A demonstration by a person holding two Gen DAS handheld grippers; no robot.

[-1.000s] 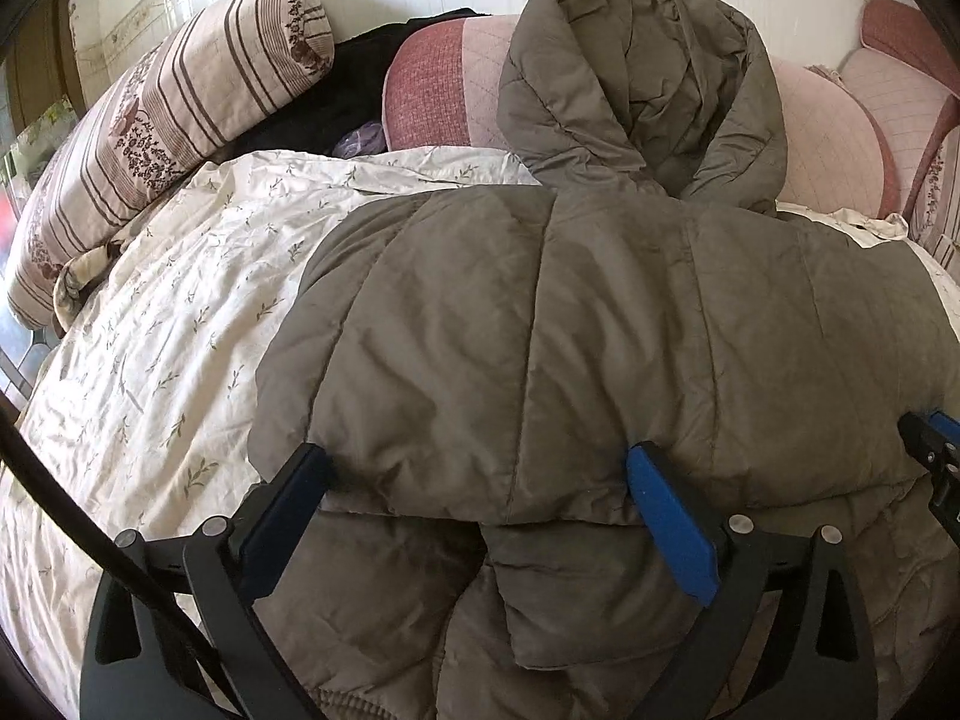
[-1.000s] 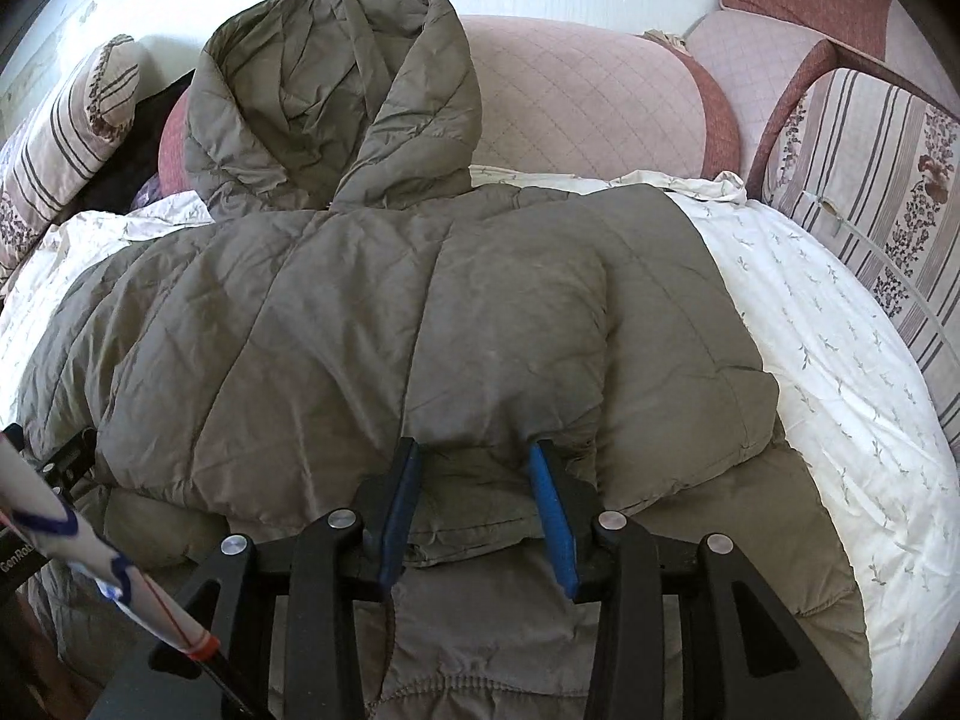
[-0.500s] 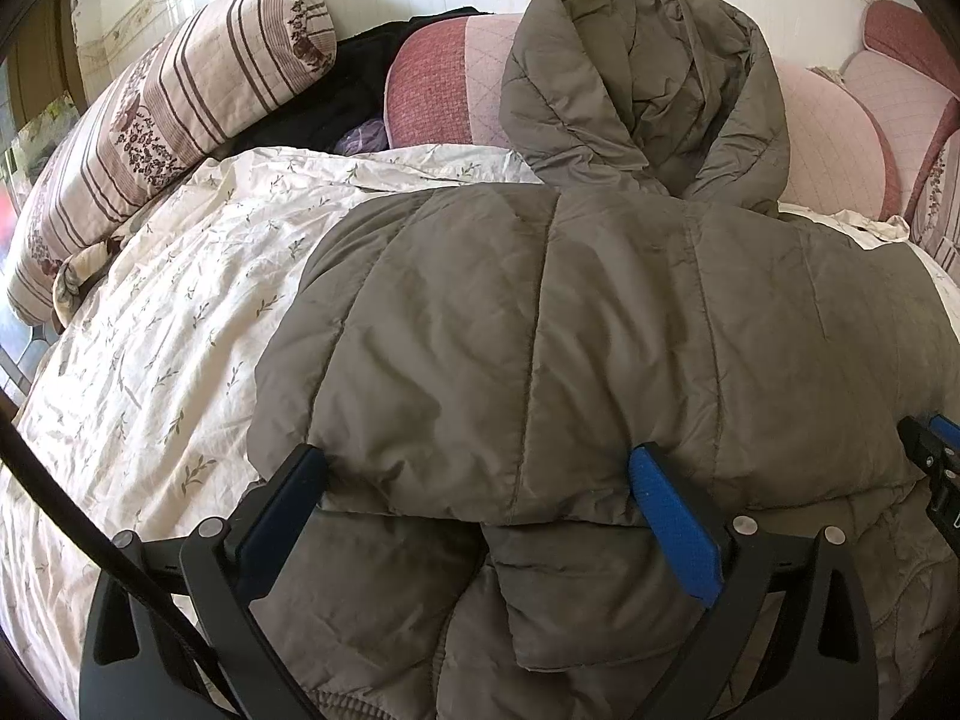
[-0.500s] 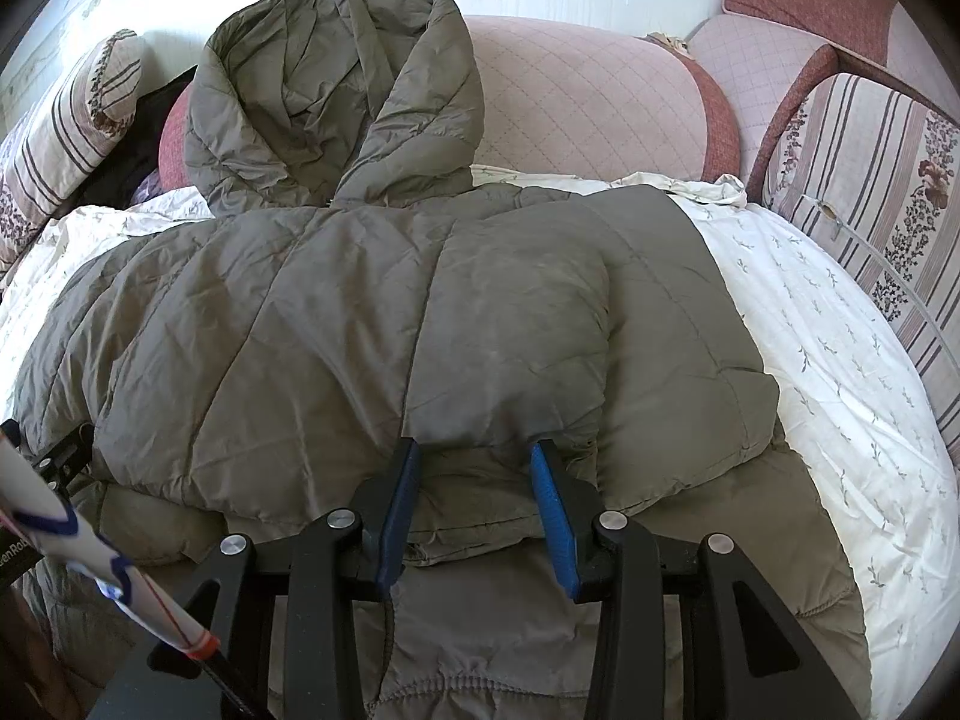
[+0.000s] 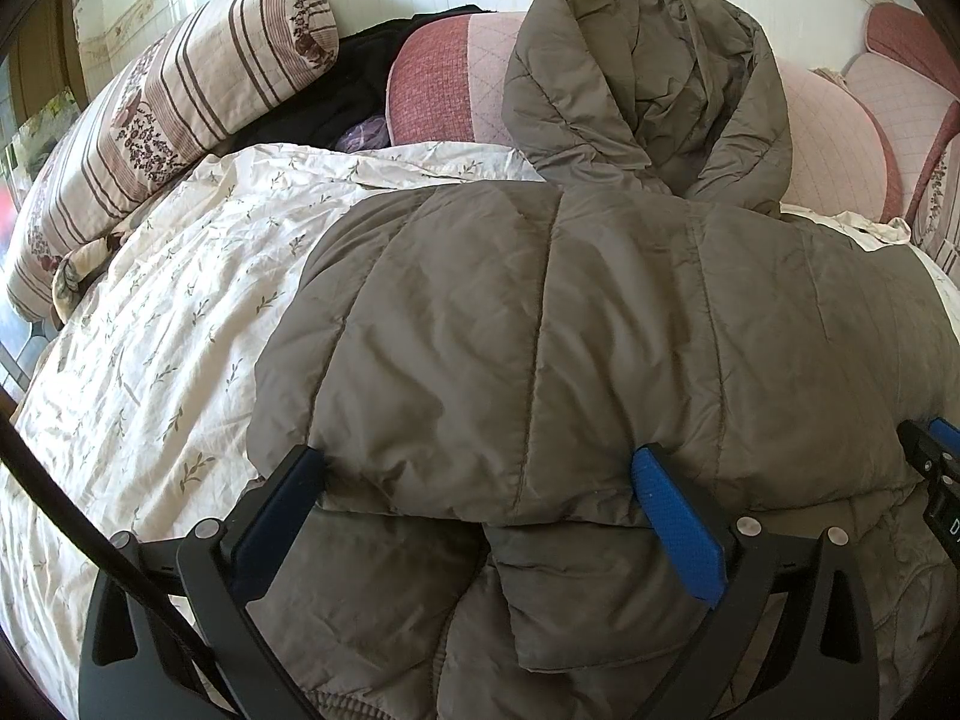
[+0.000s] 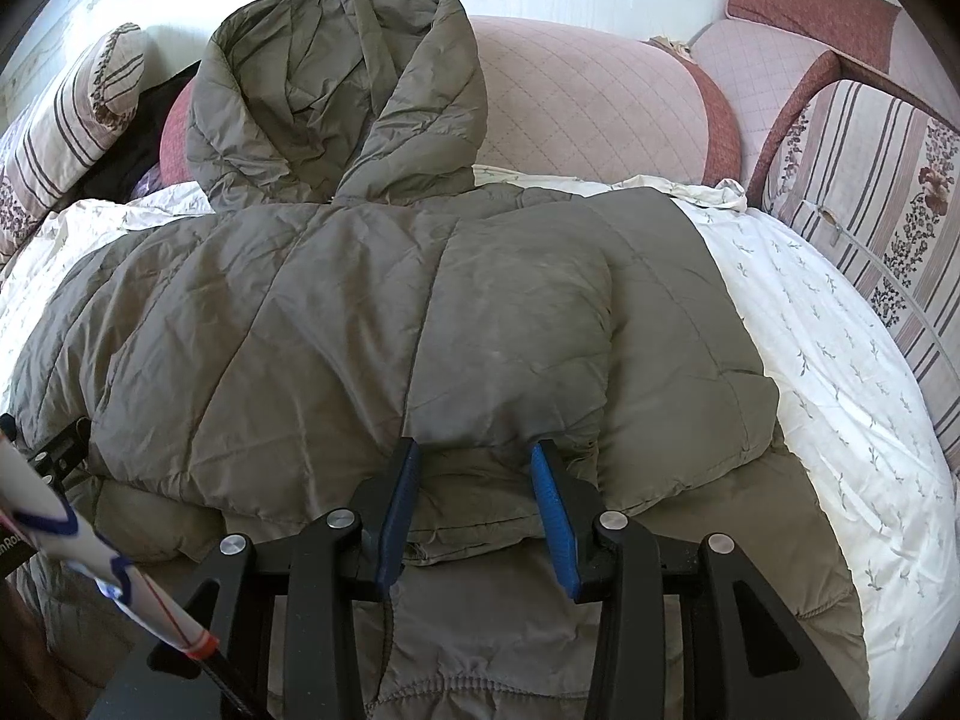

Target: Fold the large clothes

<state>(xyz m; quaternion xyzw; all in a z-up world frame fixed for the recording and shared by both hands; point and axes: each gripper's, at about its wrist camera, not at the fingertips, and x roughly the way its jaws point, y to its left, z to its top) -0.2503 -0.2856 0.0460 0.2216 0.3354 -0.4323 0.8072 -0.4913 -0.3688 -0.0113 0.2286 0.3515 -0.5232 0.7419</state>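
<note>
A large olive-grey hooded puffer jacket point(image 5: 540, 330) lies across the bed, its hood point(image 5: 648, 78) propped against the cushions at the back. Both sleeves are folded in over the body. My left gripper point(image 5: 480, 468) stands wide open at the near left fold, its fingertips tucked under the fold's edge. In the right wrist view the jacket point(image 6: 360, 312) fills the middle. There my right gripper point(image 6: 475, 450) is shut on a thick fold of it at the near edge. Each gripper shows at the edge of the other's view.
A cream floral sheet point(image 5: 168, 312) covers the bed. A striped bolster point(image 5: 168, 114) and dark clothes point(image 5: 336, 96) lie at the back left. Pink cushions point(image 6: 588, 102) line the back, and a striped cushion point(image 6: 870, 192) is on the right. A white-wrapped cable point(image 6: 72, 546) crosses the lower left.
</note>
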